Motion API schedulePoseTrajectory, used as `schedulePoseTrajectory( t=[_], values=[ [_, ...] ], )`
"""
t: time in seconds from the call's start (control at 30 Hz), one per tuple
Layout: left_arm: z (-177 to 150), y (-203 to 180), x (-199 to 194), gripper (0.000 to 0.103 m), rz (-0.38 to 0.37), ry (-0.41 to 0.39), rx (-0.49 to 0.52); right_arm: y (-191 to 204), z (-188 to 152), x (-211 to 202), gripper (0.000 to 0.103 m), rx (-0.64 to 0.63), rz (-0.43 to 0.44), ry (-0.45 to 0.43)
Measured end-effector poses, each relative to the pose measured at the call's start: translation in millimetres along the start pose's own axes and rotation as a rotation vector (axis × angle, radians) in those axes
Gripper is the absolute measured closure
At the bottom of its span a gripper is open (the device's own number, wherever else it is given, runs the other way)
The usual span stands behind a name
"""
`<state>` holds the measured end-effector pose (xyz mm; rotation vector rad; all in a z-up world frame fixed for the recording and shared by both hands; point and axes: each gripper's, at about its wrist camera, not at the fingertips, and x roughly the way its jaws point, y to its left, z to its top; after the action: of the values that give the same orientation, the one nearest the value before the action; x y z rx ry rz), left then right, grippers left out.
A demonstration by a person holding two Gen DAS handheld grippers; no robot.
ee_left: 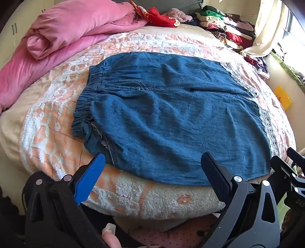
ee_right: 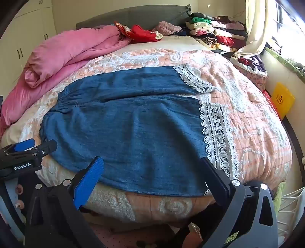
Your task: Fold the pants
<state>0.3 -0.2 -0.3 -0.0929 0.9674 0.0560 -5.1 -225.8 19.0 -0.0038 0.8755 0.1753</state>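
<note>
Quilt (ee_left: 66, 38): pink, bundled along the bed's far left side, clear of the pants.
Bedspread (ee_left: 133, 194): peach and white, textured, covering the bed under everything.
Red cloth (ee_left: 160, 17): crumpled at the head of the bed, beside a mauve fuzzy piece.
Clothes stack (ee_left: 228, 26): folded garments piled at the far right corner, more heaped below the curtain (ee_left: 266, 34).
Yellow box (ee_right: 282, 99): off the bed's right edge, against the wall.
Pants (ee_left: 171, 118): blue denim, spread flat in the middle of the bed, near edge close to the bed's front edge.
Pants axis: long axis runs left to right; elastic waistband at the left, lace-trimmed hems (ee_right: 217, 133) at the right, both legs side by side.
Left hand-held gripper (ee_left: 152, 166): jaws spread wide, holding nothing, tips over the pants' near edge by the waistband end; contact cannot be told.
Right hand-held gripper (ee_right: 152, 167): jaws spread wide, empty, poised over the near edge, its right finger at the lace hem.
</note>
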Motion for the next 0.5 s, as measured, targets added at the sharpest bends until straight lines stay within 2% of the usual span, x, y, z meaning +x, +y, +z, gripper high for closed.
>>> schedulePoseTrajectory(
  t=[0.5],
  values=[
    [-0.3,3.2,-1.2,0.009,0.007,-0.006,0.002,0.8,-0.7,-0.6,0.004,-0.002,0.000,0.004]
  ],
)
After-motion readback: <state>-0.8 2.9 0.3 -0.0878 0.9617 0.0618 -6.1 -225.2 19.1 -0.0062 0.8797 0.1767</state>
